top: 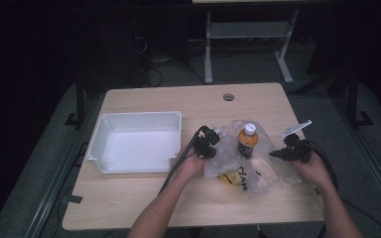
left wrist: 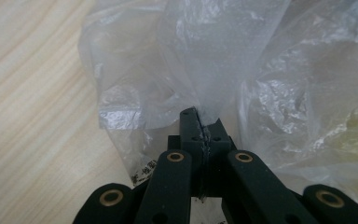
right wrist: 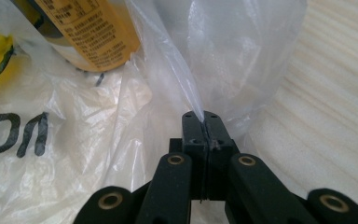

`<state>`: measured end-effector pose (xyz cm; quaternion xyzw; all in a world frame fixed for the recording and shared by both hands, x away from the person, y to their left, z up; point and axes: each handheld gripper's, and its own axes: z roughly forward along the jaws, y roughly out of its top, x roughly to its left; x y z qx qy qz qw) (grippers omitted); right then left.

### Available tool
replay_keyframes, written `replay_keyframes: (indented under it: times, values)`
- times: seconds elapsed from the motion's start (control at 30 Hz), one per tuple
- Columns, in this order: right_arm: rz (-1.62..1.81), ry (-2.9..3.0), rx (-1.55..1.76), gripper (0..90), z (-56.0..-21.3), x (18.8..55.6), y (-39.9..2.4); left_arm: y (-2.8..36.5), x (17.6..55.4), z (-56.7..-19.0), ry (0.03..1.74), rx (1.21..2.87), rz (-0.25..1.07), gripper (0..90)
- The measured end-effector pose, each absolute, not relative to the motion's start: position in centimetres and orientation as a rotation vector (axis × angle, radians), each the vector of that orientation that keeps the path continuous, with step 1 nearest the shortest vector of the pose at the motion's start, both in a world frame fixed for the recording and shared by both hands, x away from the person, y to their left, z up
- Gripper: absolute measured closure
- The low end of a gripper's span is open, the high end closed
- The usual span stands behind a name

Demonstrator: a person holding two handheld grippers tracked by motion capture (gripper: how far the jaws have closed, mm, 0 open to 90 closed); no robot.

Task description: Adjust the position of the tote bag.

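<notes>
Both tools pinch the bag's edges, one on each side

At centre right of the high view, the left tool (top: 209, 142) and right tool (top: 288, 151) are each clamped on the clear bag (top: 238, 163) lying on the surface (top: 129, 198), bottle (top: 247, 140) upright inside. Judged step: opening or peeling the bag down; next calls for pulling apart evenly without toppling the bottle. Black print on the bag is only partly legible.

plastic bag (top: 258, 163): clear, black lettering, yellow patch showing inside | bottle (top: 247, 141), standing in the bag: orange-amber, white cap, yellow label with dark print | bin (top: 138, 143), left of the bag: white | table (top: 144, 101): pale wood grain | left gripper (left wrist: 199, 122), right gripper (right wrist: 204, 120): black, brass-coloured pivots
</notes>
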<state>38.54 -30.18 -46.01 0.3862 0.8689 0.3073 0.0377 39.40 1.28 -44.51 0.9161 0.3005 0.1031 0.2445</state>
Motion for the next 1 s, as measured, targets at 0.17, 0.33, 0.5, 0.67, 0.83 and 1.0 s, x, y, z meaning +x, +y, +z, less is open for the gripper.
replay_keyframes:
  times: [0.17, 0.33, 0.5, 0.67, 0.83, 1.0]
  values:
    - [0.959, 2.654, 1.2, 89.2, -46.1, 38.5, -30.5, 1.3, 39.2, -45.0, 0.832, 2.493, 0.259, 89.8]
    - [0.966, 2.639, 1.194, 86.0, -46.2, 38.2, -30.7, 1.3, 38.9, -45.0, 0.828, 2.495, 0.25, 86.9]
    - [1.02, 2.622, 1.211, 75.1, -45.8, 37.6, -31.2, 1.8, 38.6, -43.8, 0.829, 2.461, 0.227, 74.0]
    - [1.105, 2.589, 1.173, 71.6, -44.7, 36.9, -31.4, 2.4, 38.3, -42.5, 0.818, 2.439, 0.205, 67.6]
    - [1.102, 2.621, 1.124, 72.6, -44.6, 36.5, -30.6, 3.2, 38.4, -41.2, 0.812, 2.41, 0.206, 65.5]
    - [1.135, 2.609, 1.123, 75.6, -45.2, 36.4, -30.3, 4.3, 38.6, -39.8, 0.814, 2.365, 0.198, 63.1]
